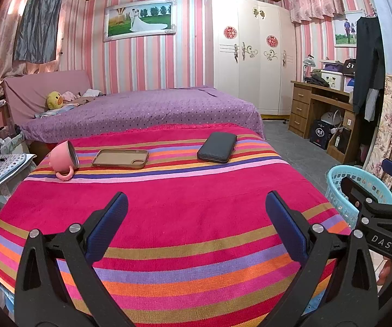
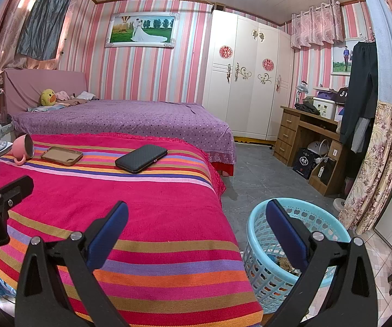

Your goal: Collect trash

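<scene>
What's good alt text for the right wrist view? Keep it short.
The open right gripper hangs over the near edge of a striped cloth, above a light blue basket on the floor with some scraps inside. Farther back on the cloth lie a tipped pink mug, a phone case and a black wallet.

Black clamp-style left tool (image 1: 196,215), blue pads (image 1: 108,223), silver screws, "DAS" marking

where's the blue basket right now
The blue basket stands on the floor beside the right edge of the striped blanket, under the right gripper.
</scene>
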The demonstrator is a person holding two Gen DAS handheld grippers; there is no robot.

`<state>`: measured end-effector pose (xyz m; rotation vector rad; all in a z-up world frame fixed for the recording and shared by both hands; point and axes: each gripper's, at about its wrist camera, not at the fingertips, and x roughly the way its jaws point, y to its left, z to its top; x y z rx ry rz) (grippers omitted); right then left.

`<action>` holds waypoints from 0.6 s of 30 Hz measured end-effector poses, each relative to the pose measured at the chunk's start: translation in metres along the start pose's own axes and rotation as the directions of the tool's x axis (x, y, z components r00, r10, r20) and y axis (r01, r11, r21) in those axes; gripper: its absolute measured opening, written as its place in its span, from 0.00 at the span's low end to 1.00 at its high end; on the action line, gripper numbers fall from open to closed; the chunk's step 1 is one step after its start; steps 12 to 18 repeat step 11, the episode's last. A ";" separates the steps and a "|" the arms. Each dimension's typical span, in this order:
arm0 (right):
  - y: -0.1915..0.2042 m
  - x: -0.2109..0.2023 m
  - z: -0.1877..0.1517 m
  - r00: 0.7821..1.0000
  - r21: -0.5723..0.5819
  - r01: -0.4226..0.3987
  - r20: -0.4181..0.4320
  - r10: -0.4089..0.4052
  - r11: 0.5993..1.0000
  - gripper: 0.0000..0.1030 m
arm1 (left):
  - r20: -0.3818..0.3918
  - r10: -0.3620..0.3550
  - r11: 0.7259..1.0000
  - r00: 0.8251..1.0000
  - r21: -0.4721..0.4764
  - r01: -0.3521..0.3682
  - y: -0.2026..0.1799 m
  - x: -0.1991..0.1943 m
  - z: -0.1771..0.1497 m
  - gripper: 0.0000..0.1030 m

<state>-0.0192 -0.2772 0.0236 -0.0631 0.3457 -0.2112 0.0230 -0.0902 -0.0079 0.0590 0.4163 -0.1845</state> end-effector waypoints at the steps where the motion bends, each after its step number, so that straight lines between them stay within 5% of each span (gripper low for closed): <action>1: 0.000 0.000 0.000 1.000 0.000 -0.001 0.000 0.001 1.000 0.96 | 0.000 -0.001 1.000 1.000 -0.001 0.001 0.000 0.000 0.000 0.95; 18: 0.000 0.000 0.001 1.000 0.000 0.000 -0.001 0.000 1.000 0.96 | 0.000 0.003 1.000 1.000 -0.002 -0.003 -0.002 -0.001 0.001 0.95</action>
